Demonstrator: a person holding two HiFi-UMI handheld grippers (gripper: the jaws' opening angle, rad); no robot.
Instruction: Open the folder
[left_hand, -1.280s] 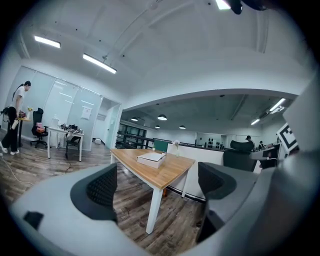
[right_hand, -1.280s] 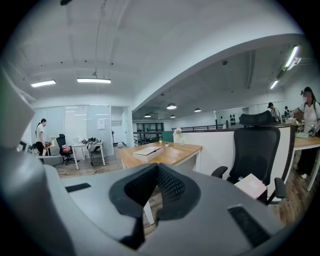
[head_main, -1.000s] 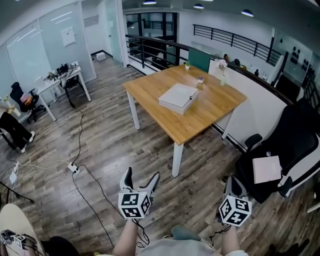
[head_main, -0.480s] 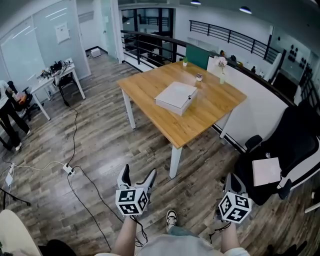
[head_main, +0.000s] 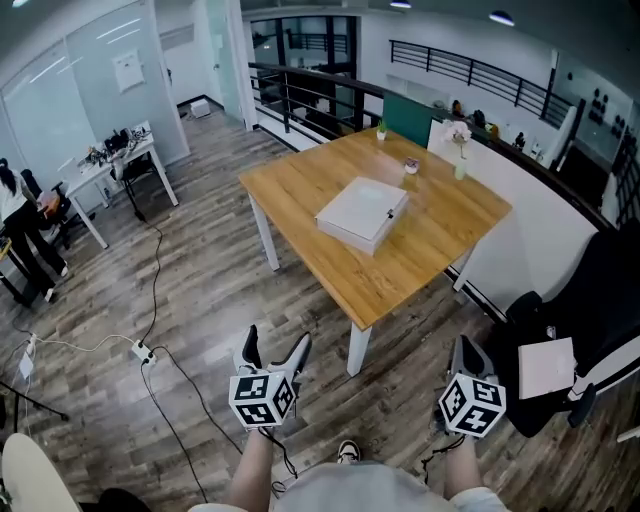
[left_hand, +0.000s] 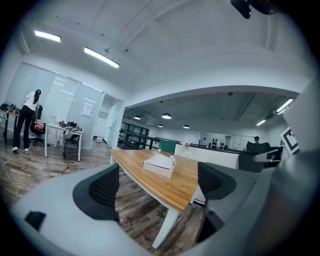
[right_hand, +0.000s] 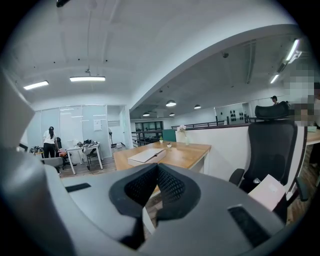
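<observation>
A closed white folder (head_main: 362, 213) lies flat in the middle of the wooden table (head_main: 300, 185), a few steps ahead of me. Both grippers are held low over the floor, well short of the table. My left gripper (head_main: 273, 352) stands open with nothing between its jaws; in the left gripper view the folder (left_hand: 160, 165) shows far off between the pads (left_hand: 100, 190). My right gripper (head_main: 466, 362) is shut and empty, its pads (right_hand: 170, 187) pressed together. In the right gripper view the folder (right_hand: 146, 156) lies beyond them on the table.
A black office chair (head_main: 590, 300) with a white sheet (head_main: 547, 366) on it stands at the right. A vase (head_main: 460, 160) and small pots sit at the table's far edge. Cables and a power strip (head_main: 142, 351) lie on the floor at left. A white desk (head_main: 110, 165) and a person (head_main: 18, 225) are far left.
The view has shifted as I walk toward the table; the table and folder sit slightly more to the right. Both grippers keep their states and places in the view.
</observation>
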